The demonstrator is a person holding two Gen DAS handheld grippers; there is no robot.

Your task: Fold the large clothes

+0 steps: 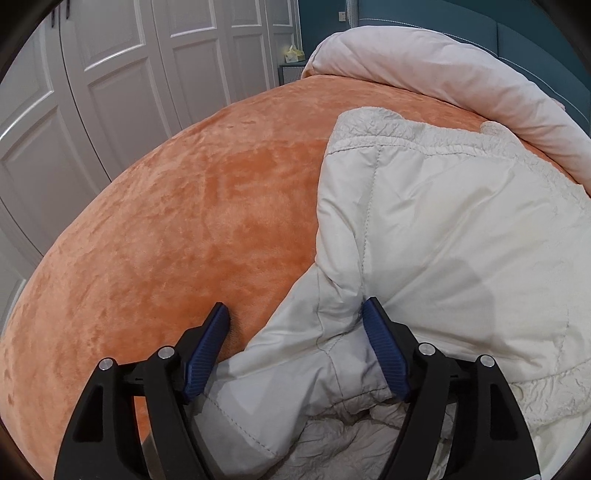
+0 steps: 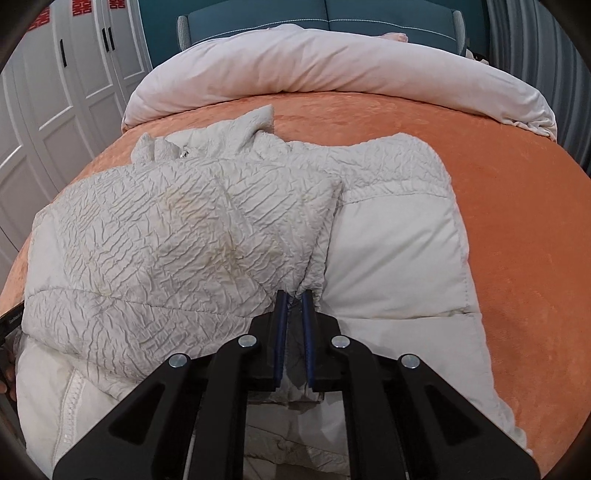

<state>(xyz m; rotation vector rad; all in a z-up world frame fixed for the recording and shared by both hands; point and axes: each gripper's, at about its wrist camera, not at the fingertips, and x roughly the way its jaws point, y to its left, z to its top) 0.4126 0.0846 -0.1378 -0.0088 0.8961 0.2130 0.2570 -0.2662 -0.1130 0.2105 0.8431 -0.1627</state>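
Observation:
A cream padded jacket [image 1: 443, 221] lies spread on an orange bedspread [image 1: 166, 221]. In the left wrist view a puffy fold of it, perhaps a sleeve, runs between the fingers of my left gripper [image 1: 295, 306]. The jaws stand wide apart and do not squeeze the fabric. In the right wrist view the jacket [image 2: 166, 229] has a crinkled panel folded over its smooth part. My right gripper [image 2: 293, 295] is shut on a bunched edge of that crinkled panel, low over the jacket.
A rolled pale pink duvet [image 2: 332, 62] lies across the head of the bed, before a teal headboard [image 2: 332, 11]. White wardrobe doors [image 1: 110, 74] stand along the left side. Bare orange bedspread [image 2: 517, 221] shows right of the jacket.

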